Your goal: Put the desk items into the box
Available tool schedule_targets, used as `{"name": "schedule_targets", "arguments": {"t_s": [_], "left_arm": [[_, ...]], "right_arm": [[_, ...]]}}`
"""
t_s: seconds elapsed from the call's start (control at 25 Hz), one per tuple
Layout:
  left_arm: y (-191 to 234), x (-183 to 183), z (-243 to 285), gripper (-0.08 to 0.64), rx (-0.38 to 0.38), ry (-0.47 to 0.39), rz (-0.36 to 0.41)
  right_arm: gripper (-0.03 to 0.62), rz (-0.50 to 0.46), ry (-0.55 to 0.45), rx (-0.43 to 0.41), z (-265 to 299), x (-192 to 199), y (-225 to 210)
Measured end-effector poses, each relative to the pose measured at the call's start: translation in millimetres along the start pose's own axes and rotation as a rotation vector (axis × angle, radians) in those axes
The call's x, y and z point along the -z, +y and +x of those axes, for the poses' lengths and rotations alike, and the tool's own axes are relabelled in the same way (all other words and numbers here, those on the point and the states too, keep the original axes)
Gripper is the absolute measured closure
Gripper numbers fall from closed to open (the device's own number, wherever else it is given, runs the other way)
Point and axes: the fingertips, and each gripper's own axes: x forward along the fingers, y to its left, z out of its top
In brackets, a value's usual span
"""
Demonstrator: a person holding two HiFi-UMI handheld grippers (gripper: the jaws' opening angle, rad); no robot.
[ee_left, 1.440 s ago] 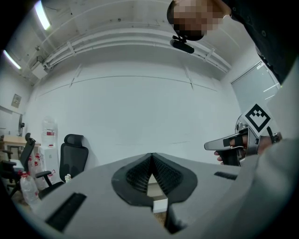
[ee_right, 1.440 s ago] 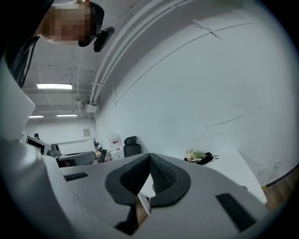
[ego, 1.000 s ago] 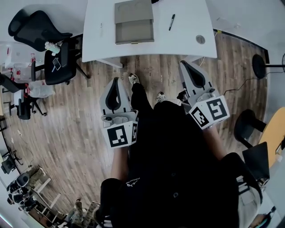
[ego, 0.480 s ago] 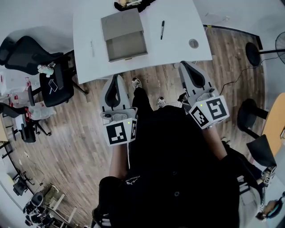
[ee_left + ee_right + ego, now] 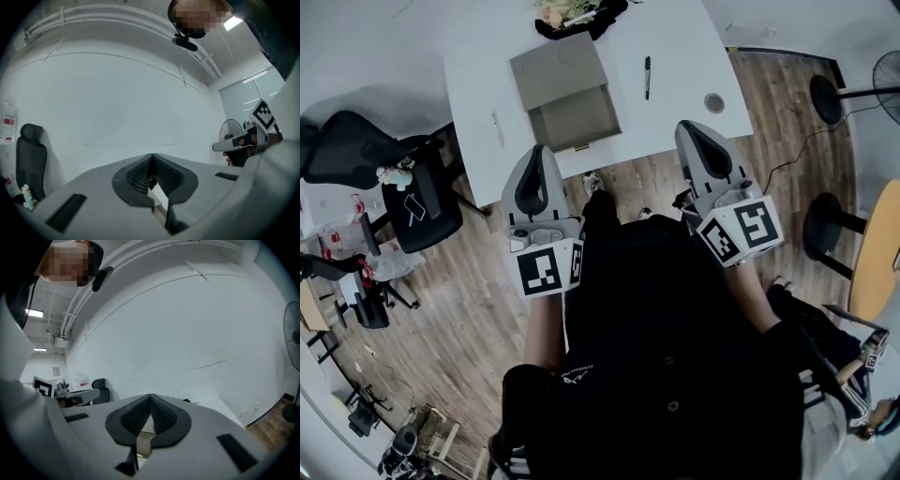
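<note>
Left tongs [image 5: 536, 155] and right tongs [image 5: 692, 131] are held side by side in front of the person, tips showing against the near edge of the white bench [image 5: 694, 47], touching nothing on it. The grey box [image 5: 565, 94] lies open on the bench just beyond the left tongs' tip, its lid folded back away from the person. A dark pen [image 5: 646, 77] lies to the right of the box, apart from it and ahead of the right tongs. A dark cloth [image 5: 581, 14] sits at the far edge of the bench behind the box.

In the left gripper view the left tongs [image 5: 152, 157] are pressed together, the ribbed pads [image 5: 138, 176] meeting along one line with nothing between them. The right gripper view shows the same of the right tongs [image 5: 151, 399]: pads [image 5: 164, 416] closed on each other, empty.

Only the head view shows the box and pen. Both gripper views look out at a plain white wall and ceiling instead. From the left gripper view the right tongs' marker cube [image 5: 263, 115] and a standing fan [image 5: 230, 129] appear at the right, and an office chair [image 5: 30, 159] at the left. Wooden floor [image 5: 272, 427] shows at the right gripper view's lower right.
</note>
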Motion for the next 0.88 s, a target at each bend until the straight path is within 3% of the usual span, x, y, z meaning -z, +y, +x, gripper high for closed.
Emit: {"name": "schedule_targets", "arguments": {"t_s": [0.48,0.88], "left_arm": [[52.1,4.1,53.7,0.552,0.130,-0.006,-0.009],[55.4,19.6,81.3,0.552,0.213,0.017,-0.046]], "right_arm": [[0.592,-0.041,-0.013,0.061,72.4,-9.8,20.5],[0.592,-0.121,0.056,0.074,101.7,-4.2,20.4]]}}
